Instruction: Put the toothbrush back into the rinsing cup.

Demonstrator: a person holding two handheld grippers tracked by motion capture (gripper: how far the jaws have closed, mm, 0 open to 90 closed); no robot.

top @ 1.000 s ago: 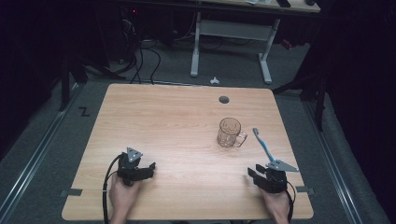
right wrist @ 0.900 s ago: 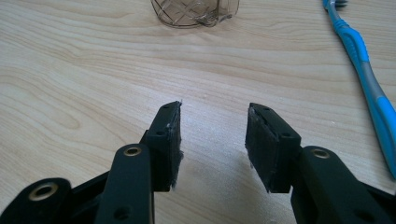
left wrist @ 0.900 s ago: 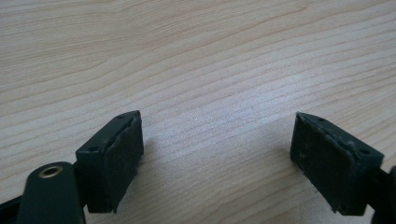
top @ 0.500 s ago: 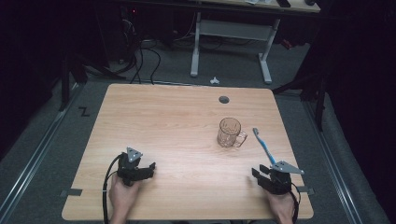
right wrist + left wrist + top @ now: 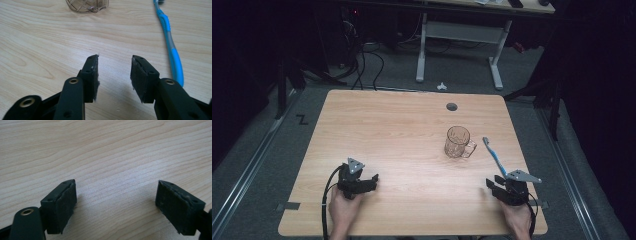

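Right gripper point(image 5: 113, 77): fingers point(image 5: 91, 75) half apart, nothing between, only bare counter point(image 5: 37, 50) under them. They have just been closing a little, grasping nothing.
Toothbrush point(image 5: 172, 53) lies flat just beside right finger, outside gap.
Risk: closing here catches air, or finger tip knocks handle and it slides toward counter edge.
Flat thin handle: fingers may scrape wood, brush may flip.
Cup point(image 5: 87, 5) farther ahead, upright; wide swing with brush may tip it.
Left gripper point(image 5: 116, 202): fingers wide, released, empty, well apart from both.
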